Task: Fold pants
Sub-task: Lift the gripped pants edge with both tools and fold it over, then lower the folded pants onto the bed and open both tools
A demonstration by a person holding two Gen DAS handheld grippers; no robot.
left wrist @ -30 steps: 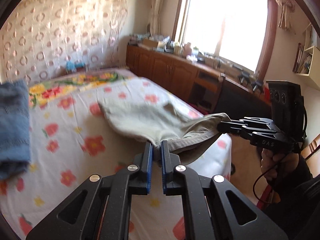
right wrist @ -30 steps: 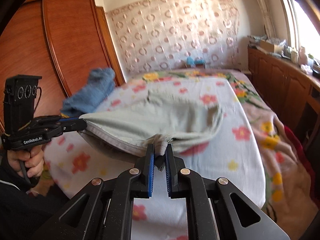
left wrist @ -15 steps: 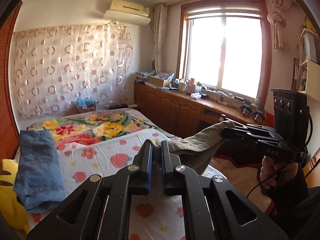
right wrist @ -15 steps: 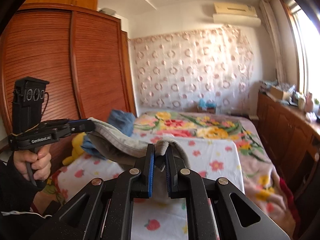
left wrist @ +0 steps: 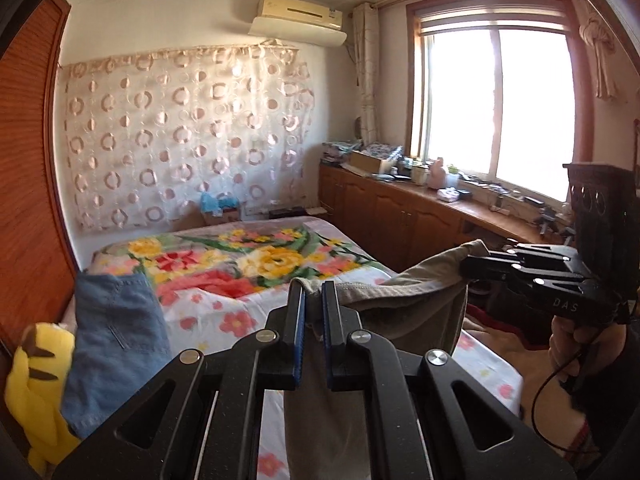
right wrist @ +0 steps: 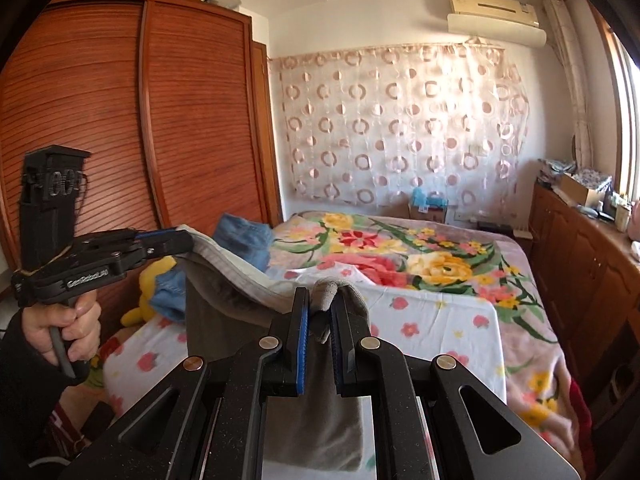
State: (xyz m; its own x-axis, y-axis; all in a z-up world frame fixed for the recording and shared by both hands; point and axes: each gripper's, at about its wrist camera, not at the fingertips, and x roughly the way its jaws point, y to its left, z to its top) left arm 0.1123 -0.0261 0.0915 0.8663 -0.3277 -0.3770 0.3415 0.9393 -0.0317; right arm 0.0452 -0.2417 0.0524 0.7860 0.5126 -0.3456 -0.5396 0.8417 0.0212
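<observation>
Both hand-held grippers clamped on grey pants [left wrist: 404, 304] above bed [right wrist: 440, 304]: left hand-held gripper [left wrist: 313, 292], right hand-held gripper [right wrist: 320, 300]. Only left view shows window [left wrist: 492, 108]; only right view shows wardrobe [right wrist: 120, 120].

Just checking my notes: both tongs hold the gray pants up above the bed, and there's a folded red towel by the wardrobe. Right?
Almost. Both the left tongs and right tongs hold the gray pants, but the left wrist view shows blue jeans by the wardrobe, not a red towel.
</observation>
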